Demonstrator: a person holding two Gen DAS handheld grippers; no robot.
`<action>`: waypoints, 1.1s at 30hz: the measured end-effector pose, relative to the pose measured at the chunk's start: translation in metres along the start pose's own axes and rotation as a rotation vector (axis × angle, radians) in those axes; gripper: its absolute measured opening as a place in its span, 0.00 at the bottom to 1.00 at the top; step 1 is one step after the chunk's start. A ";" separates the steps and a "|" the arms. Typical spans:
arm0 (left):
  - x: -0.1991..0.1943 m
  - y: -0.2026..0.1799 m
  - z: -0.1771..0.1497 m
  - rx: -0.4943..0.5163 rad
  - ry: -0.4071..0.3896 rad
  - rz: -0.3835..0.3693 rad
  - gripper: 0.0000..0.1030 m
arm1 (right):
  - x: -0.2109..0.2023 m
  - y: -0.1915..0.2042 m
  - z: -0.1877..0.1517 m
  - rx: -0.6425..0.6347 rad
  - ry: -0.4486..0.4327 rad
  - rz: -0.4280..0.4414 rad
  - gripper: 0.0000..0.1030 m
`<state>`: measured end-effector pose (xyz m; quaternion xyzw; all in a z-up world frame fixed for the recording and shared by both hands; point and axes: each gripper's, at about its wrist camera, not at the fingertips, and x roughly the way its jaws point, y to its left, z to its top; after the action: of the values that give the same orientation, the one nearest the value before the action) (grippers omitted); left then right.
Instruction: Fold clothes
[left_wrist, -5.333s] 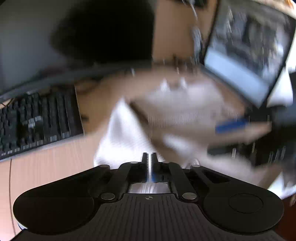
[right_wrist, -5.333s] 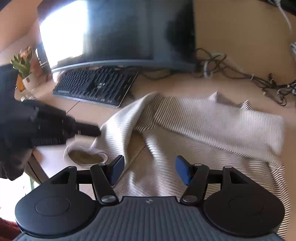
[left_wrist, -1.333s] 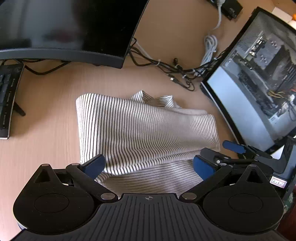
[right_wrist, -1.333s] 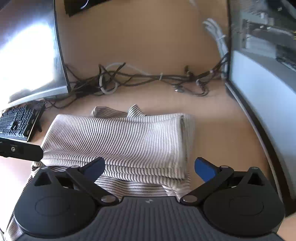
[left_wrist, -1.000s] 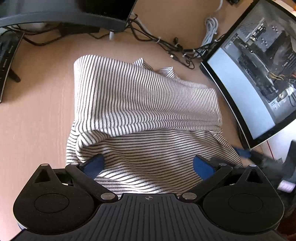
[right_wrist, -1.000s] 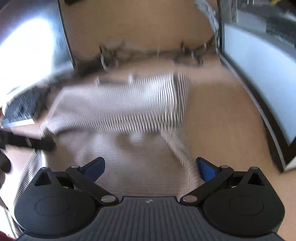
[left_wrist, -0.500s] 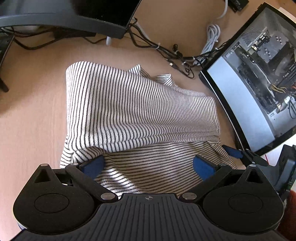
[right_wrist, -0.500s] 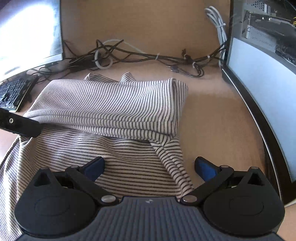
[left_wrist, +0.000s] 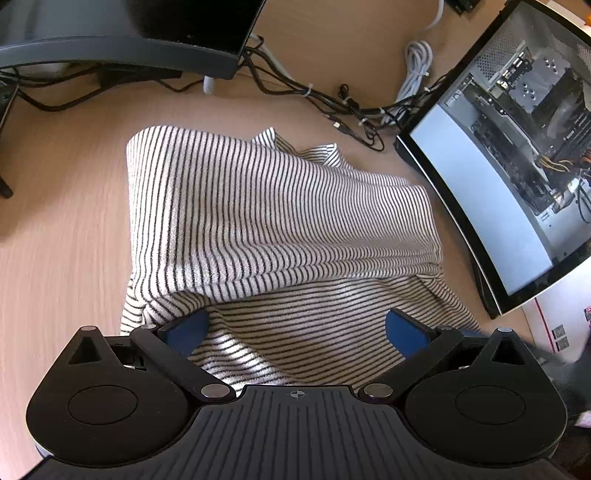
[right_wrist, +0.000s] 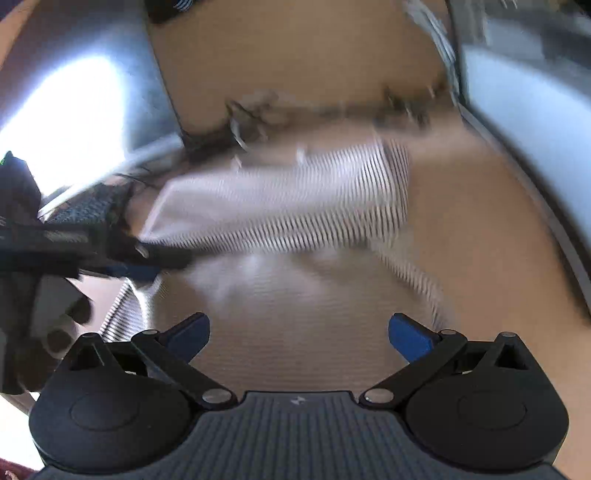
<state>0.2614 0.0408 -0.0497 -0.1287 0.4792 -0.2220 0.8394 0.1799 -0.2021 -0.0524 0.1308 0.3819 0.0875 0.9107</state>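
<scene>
A white garment with thin black stripes (left_wrist: 273, 221) lies partly folded on the wooden desk (left_wrist: 55, 236), its upper layer doubled over the lower one. My left gripper (left_wrist: 295, 330) is open, its blue-padded fingers (left_wrist: 184, 330) spread above the garment's near part, holding nothing. The right wrist view is motion-blurred: the striped garment (right_wrist: 288, 195) lies ahead, and my right gripper (right_wrist: 299, 336) is open over its near layer with nothing between the fingers. The left gripper (right_wrist: 140, 264) shows at that view's left, by the garment's left edge.
A curved dark monitor (left_wrist: 122, 33) and its stand stand at the back left, with tangled cables (left_wrist: 332, 99) along the wall. A glass-sided computer case (left_wrist: 517, 147) stands close on the right. A keyboard (right_wrist: 88, 210) lies left of the garment.
Since five seconds ago the spread-out garment has been folded over and the left gripper has opened. In the last half second the right gripper moved fast, blurring its view; the left shifted slightly.
</scene>
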 end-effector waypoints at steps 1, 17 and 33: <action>-0.003 0.001 0.000 -0.013 0.007 0.009 1.00 | 0.001 -0.001 -0.005 0.010 -0.013 -0.005 1.00; -0.036 0.010 -0.040 -0.039 0.033 -0.025 1.00 | 0.008 0.006 -0.002 -0.048 0.043 -0.067 1.00; -0.059 -0.017 0.012 0.045 -0.139 -0.016 1.00 | 0.008 0.012 0.008 -0.170 0.175 -0.103 1.00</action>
<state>0.2416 0.0550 0.0080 -0.1287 0.4135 -0.2300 0.8715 0.1903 -0.1898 -0.0486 0.0251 0.4574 0.0836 0.8850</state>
